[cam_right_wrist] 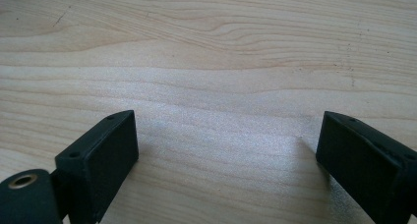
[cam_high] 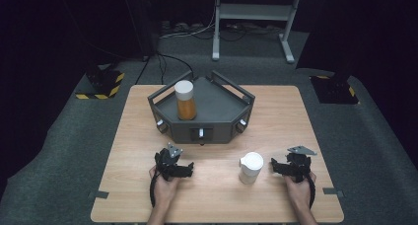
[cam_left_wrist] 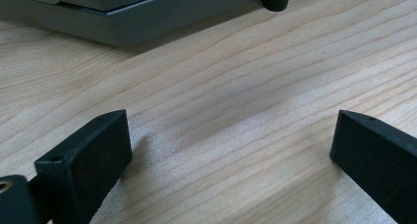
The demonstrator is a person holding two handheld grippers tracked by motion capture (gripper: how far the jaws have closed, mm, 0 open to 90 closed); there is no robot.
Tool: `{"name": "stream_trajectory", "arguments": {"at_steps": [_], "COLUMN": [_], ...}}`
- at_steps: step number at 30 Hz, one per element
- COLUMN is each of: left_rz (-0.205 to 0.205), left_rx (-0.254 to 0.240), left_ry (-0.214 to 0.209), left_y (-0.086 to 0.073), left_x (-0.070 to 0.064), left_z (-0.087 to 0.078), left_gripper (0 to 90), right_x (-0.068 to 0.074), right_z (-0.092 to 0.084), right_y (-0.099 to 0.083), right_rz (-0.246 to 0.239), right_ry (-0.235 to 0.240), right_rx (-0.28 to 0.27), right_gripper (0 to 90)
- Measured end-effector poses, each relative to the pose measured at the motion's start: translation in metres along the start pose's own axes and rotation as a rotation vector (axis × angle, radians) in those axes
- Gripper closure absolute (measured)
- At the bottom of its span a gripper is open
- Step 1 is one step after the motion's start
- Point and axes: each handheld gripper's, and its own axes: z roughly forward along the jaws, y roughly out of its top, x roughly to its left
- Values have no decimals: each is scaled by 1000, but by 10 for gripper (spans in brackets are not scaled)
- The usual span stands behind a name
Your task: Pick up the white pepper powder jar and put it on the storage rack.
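Note:
A jar of orange stuff with a white cap (cam_high: 185, 100) stands upright in the left part of a grey angular tray (cam_high: 217, 104) at the table's middle back. A white lidded container (cam_high: 250, 167) stands on the bare wood near the front, right of centre. My left gripper (cam_high: 172, 161) rests low on the table in front of the tray, left of the container. Its jaws (cam_left_wrist: 231, 150) are open over bare wood, with the tray's base (cam_left_wrist: 147, 22) just ahead. My right gripper (cam_high: 295, 165) sits right of the white container, open (cam_right_wrist: 226, 145) above bare wood.
The wooden table (cam_high: 138, 136) has bare room on both sides of the tray. A black tray foot (cam_left_wrist: 275, 0) stands ahead of the left gripper. Grey carpet, a white stand (cam_high: 254, 13) and cables lie beyond the table's far edge.

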Motion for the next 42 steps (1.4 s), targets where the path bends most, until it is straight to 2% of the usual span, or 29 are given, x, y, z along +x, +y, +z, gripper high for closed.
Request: {"name": "stream_trajectory", "arguments": {"at_steps": [23, 33, 42], "left_rz": [-1, -1, -1], "left_rx": [0, 0, 0], "left_ry": [0, 0, 0], "left_y": [0, 0, 0], "left_x": [0, 0, 0], "left_z": [0, 0, 0], "left_gripper": [20, 20, 19], "right_x": [-1, -2, 0], "right_z": [0, -8, -23], "right_y": [1, -5, -10], "right_rz": [-13, -53, -95], "right_ry": [17, 76, 132], "right_rx": [10, 4, -20], "right_gripper": [37, 33, 43]}}
